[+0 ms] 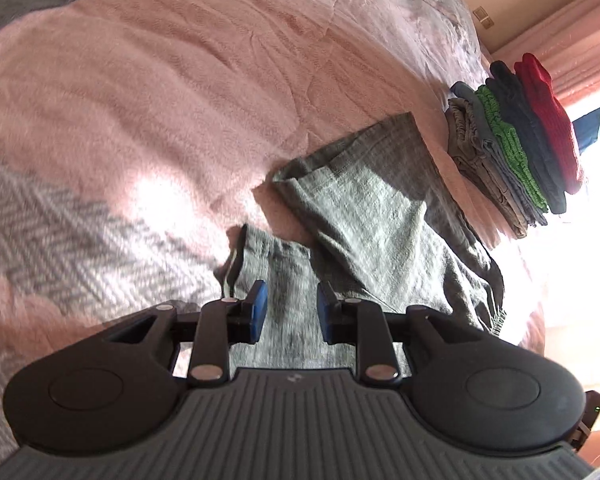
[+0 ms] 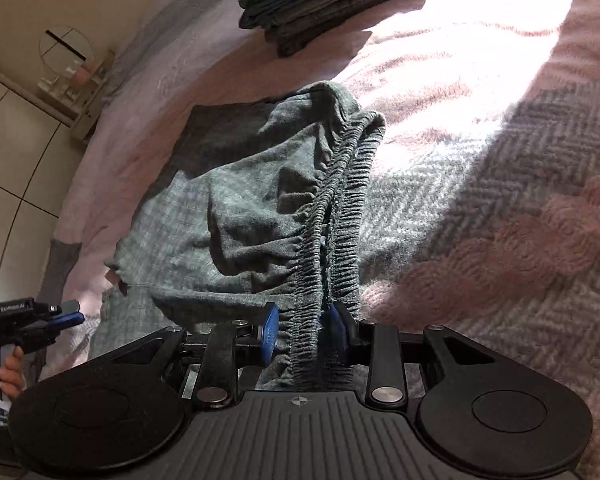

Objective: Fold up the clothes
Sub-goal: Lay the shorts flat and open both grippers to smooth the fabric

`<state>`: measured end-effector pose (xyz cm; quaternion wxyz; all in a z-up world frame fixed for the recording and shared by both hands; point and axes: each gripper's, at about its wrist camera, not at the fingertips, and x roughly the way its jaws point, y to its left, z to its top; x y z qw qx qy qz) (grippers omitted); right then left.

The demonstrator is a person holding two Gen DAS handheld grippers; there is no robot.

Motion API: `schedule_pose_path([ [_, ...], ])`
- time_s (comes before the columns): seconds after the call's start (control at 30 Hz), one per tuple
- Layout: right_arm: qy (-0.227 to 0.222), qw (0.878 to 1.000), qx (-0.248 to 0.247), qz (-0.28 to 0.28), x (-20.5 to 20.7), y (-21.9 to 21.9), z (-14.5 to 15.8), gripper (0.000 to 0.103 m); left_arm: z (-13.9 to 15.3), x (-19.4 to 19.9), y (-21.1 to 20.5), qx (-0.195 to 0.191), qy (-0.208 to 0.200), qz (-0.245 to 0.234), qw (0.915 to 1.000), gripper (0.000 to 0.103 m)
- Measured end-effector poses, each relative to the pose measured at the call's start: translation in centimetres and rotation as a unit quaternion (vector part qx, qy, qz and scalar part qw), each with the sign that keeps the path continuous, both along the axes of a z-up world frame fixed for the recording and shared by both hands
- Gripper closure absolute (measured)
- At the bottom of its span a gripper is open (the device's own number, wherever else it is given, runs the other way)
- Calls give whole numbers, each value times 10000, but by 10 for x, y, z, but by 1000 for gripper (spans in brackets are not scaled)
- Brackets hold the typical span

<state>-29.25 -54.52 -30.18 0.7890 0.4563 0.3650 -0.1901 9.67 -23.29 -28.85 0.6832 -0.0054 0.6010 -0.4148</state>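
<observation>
Surface: I worked over a pink bedspread (image 1: pixel 188 80) with grey herringbone patches, sunlit beyond my right jaws.
Room: cream wall and a shelf with a round mirror (image 2: pixel 66 46) sat far left of the right jaws.
Garment: grey shorts (image 2: pixel 240 208) lay ahead of both tools, legs reaching away from the left jaws.
Left gripper (image 1: pixel 292 312): jaws stood narrowly apart over the grey cloth, gripping nothing I could see.
Right gripper (image 2: pixel 306 330): pads closed on the gathered waistband (image 2: pixel 332 216).
Stack: folded clothes (image 1: pixel 516 140) sat beyond the shorts, right of the left jaws.
Open room: bare bedspread spread left of the left jaws.
</observation>
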Motion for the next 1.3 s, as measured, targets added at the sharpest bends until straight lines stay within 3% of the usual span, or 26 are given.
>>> schedule_pose_path([
  [0.03,-90,9999,103,-46,-1,-1,-3,71,0,-2,3,-29,11,24,10000,82],
  [0.07,-141,9998,113,-48,-1,-2,-4,100,0,-4,5,-58,21,48,10000,82],
  [0.2,-261,9991,-158,-294,-10,-4,5,102,2,-12,15,-122,-46,77,9999,82],
  [0.43,14,9982,226,-564,-24,-8,-4,101,-5,-22,36,133,-81,191,9997,79],
  [0.47,-17,9976,259,-647,-28,-7,0,91,-5,-24,40,186,-108,195,9996,77],
  [0.57,88,9957,163,-909,-48,4,15,37,0,-27,58,384,-179,194,9989,73],
  [0.8,-90,9880,814,-1312,-106,51,34,37,18,-52,124,617,473,686,9946,61],
  [0.87,-171,9833,1028,-1489,-114,61,32,37,18,-63,145,528,936,1087,9883,58],
  [0.97,-289,9767,1262,-1710,-120,72,27,37,8,-83,175,187,1794,1804,9669,57],
  [1.13,-229,9779,1231,-1677,-111,75,20,37,-13,-104,190,-168,2400,2416,9401,57],
  [1.17,-226,9779,1219,-1681,-110,76,20,39,-15,-105,187,-223,2374,2435,9401,59],
  [1.2,-231,9778,1224,-1686,-110,76,19,49,-18,-106,184,-277,2343,2452,9403,65],
  [1.27,-136,9770,1304,-1684,-109,76,13,69,-21,-106,178,-294,2327,2418,9415,86],
  [1.3,-79,9768,1324,-1682,-109,76,11,73,-19,-106,177,-295,2271,2383,9438,99],
])
